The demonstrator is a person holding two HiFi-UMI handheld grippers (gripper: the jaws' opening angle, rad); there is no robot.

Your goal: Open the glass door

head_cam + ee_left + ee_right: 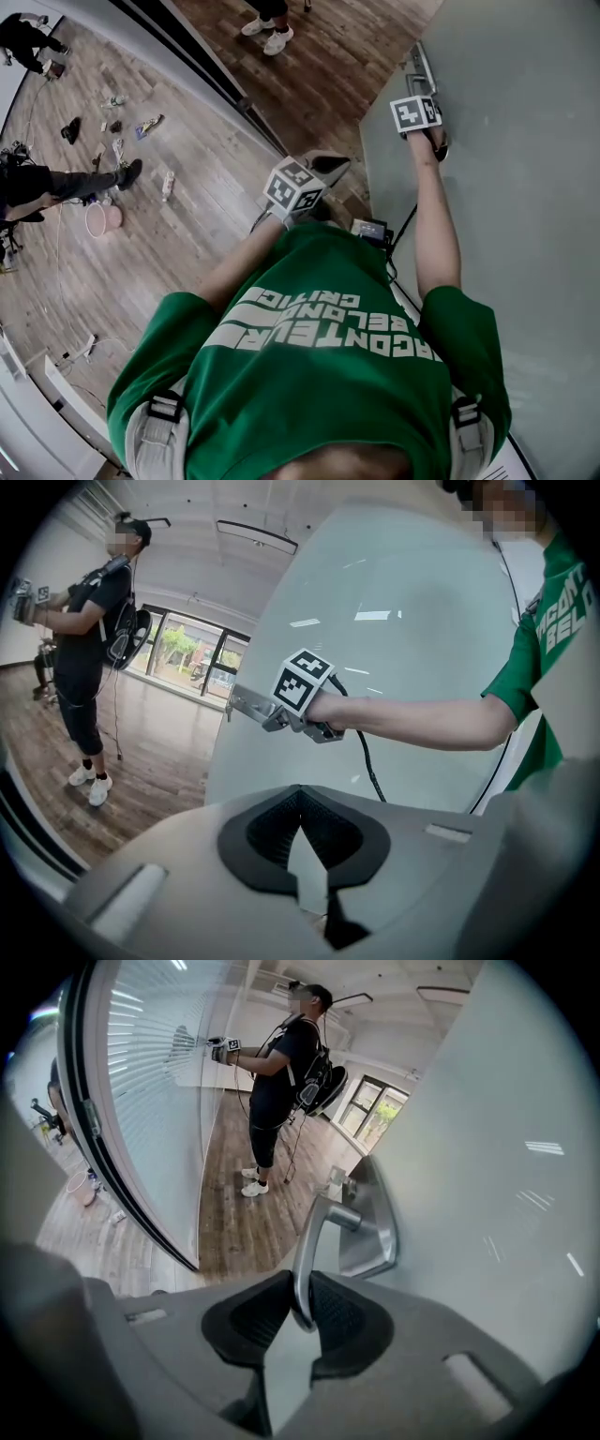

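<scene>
Floor [187,216]: wood, far left. Clutter and bystanders sit well apart from me, so I judge that side free for the swing.
Frame [211,75]: dark strip running diagonally across the floor. It marks where the door shuts.
Left gripper [299,794]: jaws together on nothing. I hold it by my chest, near the door but off it, as a spare, since the lever needs only one tool.
Right gripper [302,1288]: my arm is stretched out to the door. The pads are clamped across the lever's free end, where I judge the leverage best.
Handle [307,1241]: metal lever on a plate near the door's edge. It runs from its pivot straight into the right jaws. I cannot tell whether it is pressed.
Door [525,206]: frosted glass panel filling the right. Its handle edge stands clear of the frame with floor showing between, so I judge it already partly swung.
</scene>
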